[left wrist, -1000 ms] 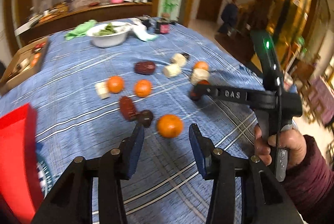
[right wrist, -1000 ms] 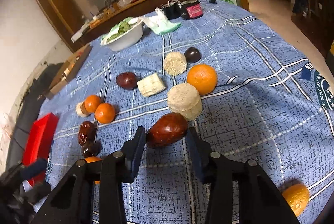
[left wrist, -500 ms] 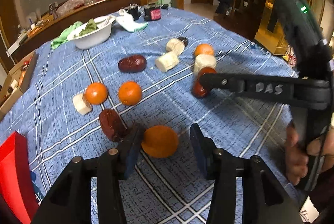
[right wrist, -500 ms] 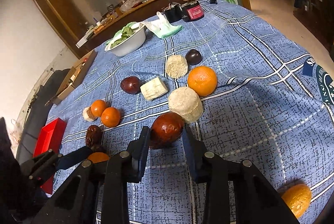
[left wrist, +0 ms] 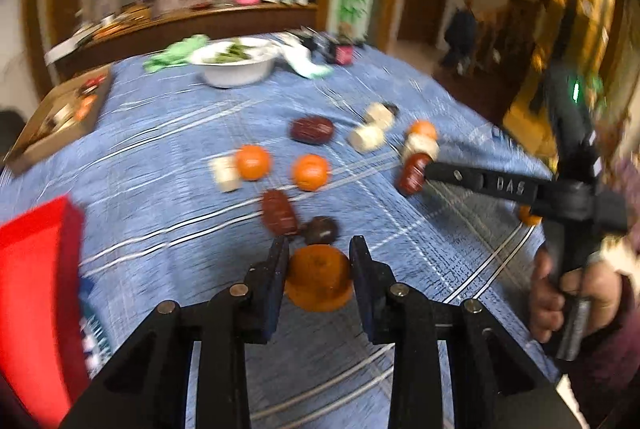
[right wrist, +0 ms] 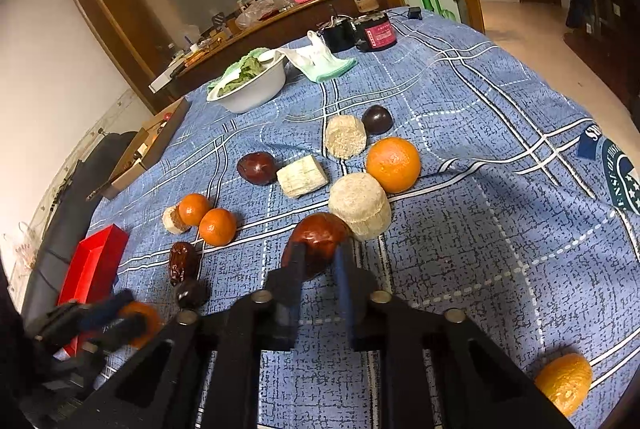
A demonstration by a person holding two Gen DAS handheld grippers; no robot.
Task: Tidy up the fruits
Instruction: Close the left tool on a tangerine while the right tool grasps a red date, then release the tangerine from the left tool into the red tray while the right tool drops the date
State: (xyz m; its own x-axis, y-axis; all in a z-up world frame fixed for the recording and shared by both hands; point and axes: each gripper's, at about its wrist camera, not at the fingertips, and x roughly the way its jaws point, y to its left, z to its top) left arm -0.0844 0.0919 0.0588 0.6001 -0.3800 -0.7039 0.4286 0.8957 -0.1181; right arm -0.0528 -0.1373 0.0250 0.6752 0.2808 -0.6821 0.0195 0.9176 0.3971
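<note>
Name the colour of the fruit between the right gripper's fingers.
Glossy reddish-brown fruit; clearest in the right wrist view.

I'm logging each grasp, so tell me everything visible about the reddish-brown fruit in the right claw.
The reddish-brown fruit is a glossy, smooth-skinned oval like a large date. It sits between the fingers of the right claw, which are closed against its sides. Its far end lies beside, perhaps touching, a pale rough cylinder. The blue plaid tablecloth is beneath it; whether it is lifted is unclear.

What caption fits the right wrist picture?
Right tongs grip a brown date on the blue tablecloth.
</note>
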